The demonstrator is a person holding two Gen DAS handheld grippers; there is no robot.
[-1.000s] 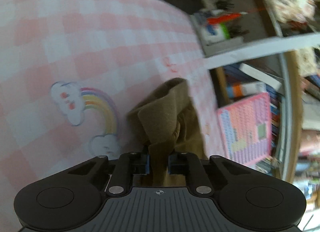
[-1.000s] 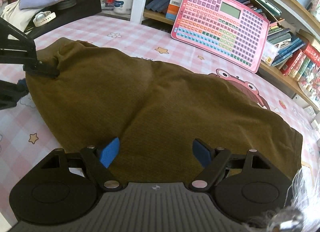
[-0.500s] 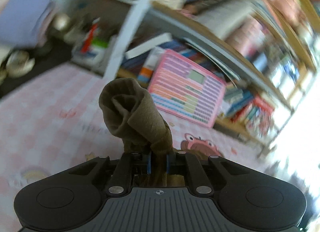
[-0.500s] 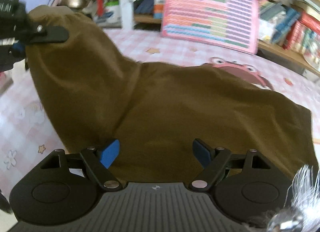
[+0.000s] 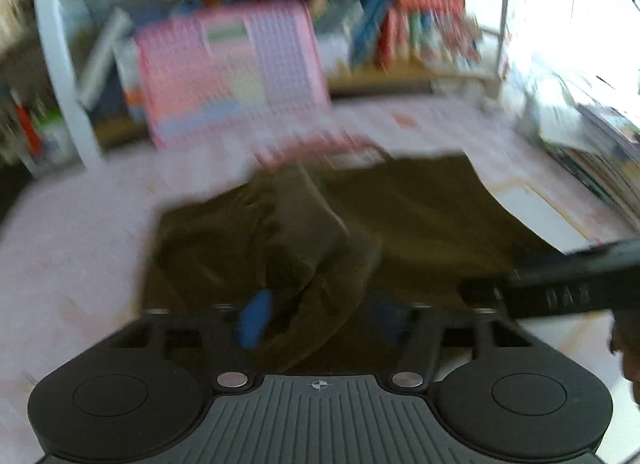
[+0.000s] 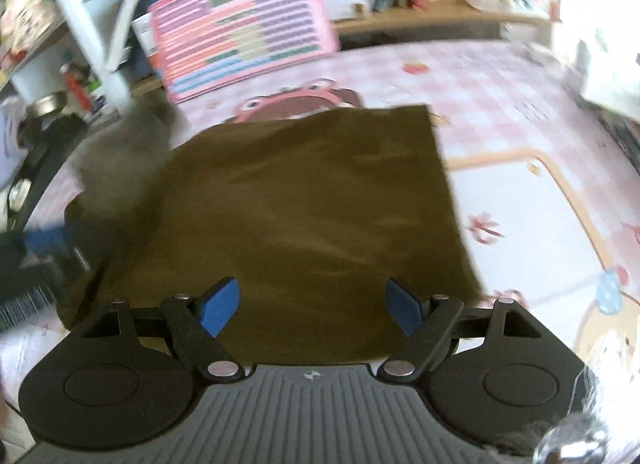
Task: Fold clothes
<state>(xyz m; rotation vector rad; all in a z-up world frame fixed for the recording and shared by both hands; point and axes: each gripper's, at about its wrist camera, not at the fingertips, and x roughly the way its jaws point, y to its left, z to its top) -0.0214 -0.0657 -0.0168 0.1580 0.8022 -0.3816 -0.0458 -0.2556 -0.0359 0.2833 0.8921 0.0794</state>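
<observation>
The left gripper is spread apart, a bunched fold of the olive-brown garment lying loose between its blue pads. The right gripper is released too, jaws wide over the garment's near edge. The garment lies spread on the pink checked surface, near a pink keyboard toy leaning against the bookshelf.

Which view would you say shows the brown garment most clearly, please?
The right wrist view: the brown garment lies spread on the pink checked cloth, edges and far corner sharp. The left wrist view shows it heavily blurred, a bunched fold rising between the left tool's fingers.
</observation>
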